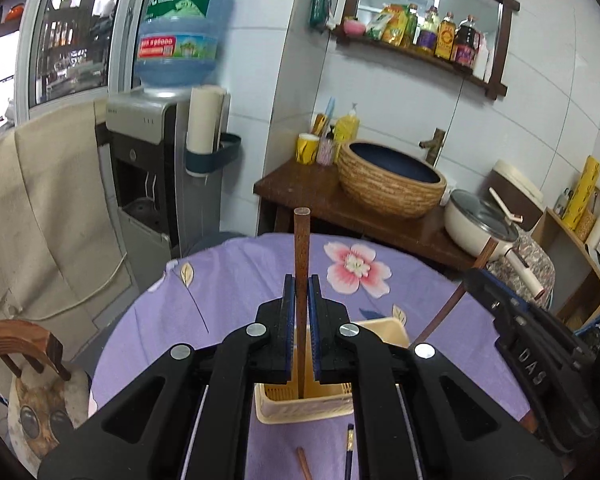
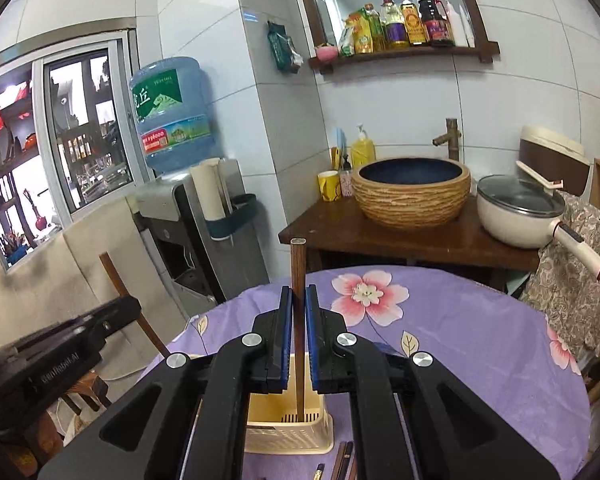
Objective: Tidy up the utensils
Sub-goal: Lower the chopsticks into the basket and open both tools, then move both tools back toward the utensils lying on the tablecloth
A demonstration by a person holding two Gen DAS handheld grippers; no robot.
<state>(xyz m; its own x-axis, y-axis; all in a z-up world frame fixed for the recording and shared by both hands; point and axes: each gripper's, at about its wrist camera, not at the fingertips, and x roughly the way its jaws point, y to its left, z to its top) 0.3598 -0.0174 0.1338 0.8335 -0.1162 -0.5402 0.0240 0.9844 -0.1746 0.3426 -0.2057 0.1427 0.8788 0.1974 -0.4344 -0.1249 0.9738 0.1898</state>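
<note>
Above the cream basket [image 1: 300, 408], a brown chopstick [image 1: 301, 264] is standing upright, clenched in the left tongs [image 1: 301, 284], tip dipping inside. The right tongs [image 2: 299, 296] are gripping a second chopstick [image 2: 299, 276] likewise over the basket, on the purple worktop [image 2: 460, 332].

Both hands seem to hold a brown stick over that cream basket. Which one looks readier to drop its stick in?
Left, by a little. The left gripper holds its brown wooden chopstick with the lower end already inside the cream plastic basket. The right gripper looks much the same, so it is close.
</note>
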